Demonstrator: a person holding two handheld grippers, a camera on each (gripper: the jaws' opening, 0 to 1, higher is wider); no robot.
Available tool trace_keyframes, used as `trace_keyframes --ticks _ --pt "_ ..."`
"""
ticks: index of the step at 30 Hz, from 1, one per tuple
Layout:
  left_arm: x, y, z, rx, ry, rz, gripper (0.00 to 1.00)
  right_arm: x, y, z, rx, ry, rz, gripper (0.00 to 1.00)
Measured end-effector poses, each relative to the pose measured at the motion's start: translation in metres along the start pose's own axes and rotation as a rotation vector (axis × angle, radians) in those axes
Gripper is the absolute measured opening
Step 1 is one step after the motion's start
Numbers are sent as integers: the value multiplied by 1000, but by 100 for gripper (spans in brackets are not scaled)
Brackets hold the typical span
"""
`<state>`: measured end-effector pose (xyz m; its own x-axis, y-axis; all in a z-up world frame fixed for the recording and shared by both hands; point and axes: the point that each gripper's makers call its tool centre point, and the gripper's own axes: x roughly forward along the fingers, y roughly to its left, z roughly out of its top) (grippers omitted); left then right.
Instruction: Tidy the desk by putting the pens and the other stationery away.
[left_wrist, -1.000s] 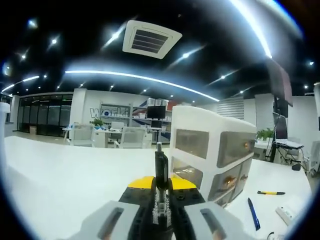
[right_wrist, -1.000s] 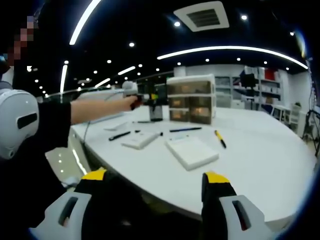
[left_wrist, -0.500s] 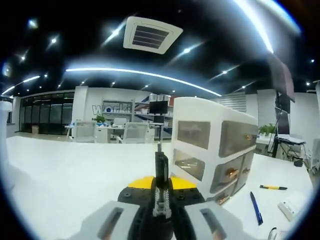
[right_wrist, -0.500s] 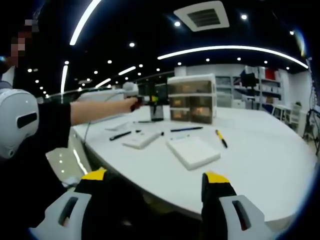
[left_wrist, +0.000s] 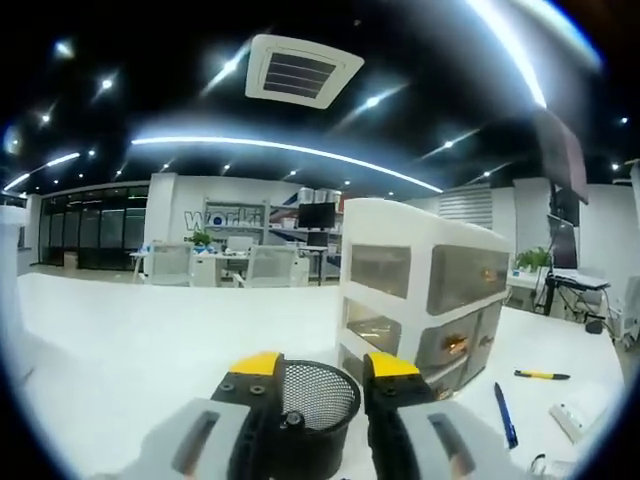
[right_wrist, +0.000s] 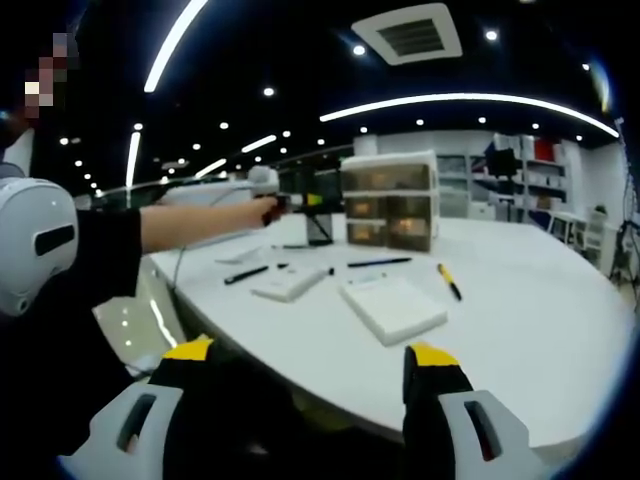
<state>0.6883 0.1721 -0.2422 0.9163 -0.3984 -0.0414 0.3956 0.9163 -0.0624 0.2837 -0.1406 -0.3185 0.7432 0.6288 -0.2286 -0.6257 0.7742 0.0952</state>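
While its jaws are spread, the left gripper (left_wrist: 322, 375) is held over a round black mesh pen cup (left_wrist: 318, 403) beside the translucent plastic drawer unit (left_wrist: 425, 300); slim pens (left_wrist: 502, 414) lie nearby. The right gripper (right_wrist: 310, 368) is parted, empty.

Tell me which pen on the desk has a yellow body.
The yellow pen, lying alone right of the white notepad; the other pens look dark.
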Motion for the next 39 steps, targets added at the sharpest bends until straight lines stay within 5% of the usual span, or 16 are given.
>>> trace_keyframes --ticks 20,39 --pt "-69 -17 -5 -23 -42 -34 40 7 16 1 -8 -10 48 71" --pt "-137 -28 -42 -79 -6 -98 49 7 20 3 -3 -28 50 71"
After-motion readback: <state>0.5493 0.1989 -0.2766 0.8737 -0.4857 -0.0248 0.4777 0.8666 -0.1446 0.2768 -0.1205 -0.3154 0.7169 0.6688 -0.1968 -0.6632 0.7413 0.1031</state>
